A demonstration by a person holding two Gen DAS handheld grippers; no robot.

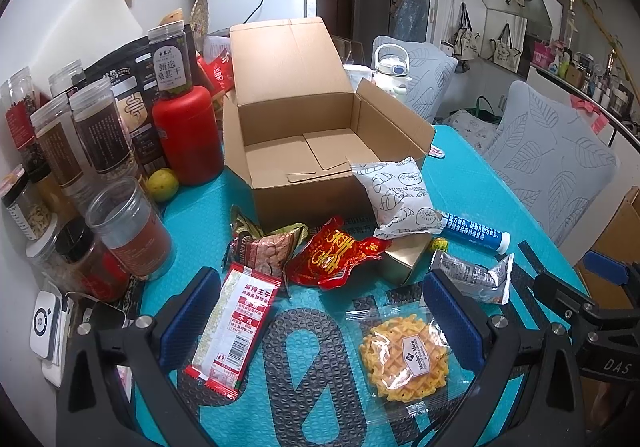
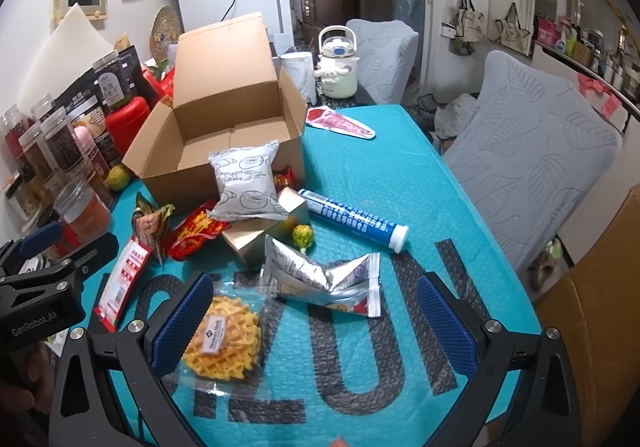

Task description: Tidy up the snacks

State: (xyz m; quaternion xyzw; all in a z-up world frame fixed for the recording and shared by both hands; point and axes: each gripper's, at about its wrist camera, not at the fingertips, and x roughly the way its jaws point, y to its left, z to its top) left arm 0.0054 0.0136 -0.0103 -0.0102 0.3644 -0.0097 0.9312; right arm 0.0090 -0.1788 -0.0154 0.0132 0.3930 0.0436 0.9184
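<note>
Nearest lies a round waffle (image 1: 404,361) in clear crinkly wrap, flat on the bubbly teal table (image 2: 460,207). Both the left gripper (image 1: 320,317) and right gripper (image 2: 314,321) have blue ribbed fingers (image 1: 188,311) spread wide, holding nothing. Behind them, foil and plastic snack packs crowd before an open cardboard box (image 1: 304,135), and a white pillow pack (image 2: 246,183) leans on its front wall. Plastic jars (image 1: 96,135) stand at left.

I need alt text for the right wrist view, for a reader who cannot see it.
An open, empty cardboard box stands on a teal table mat, with snack packets scattered in front of it. A white bread packet leans on the box. The open right hand-held gripper hovers near a wrapped waffle.
</note>
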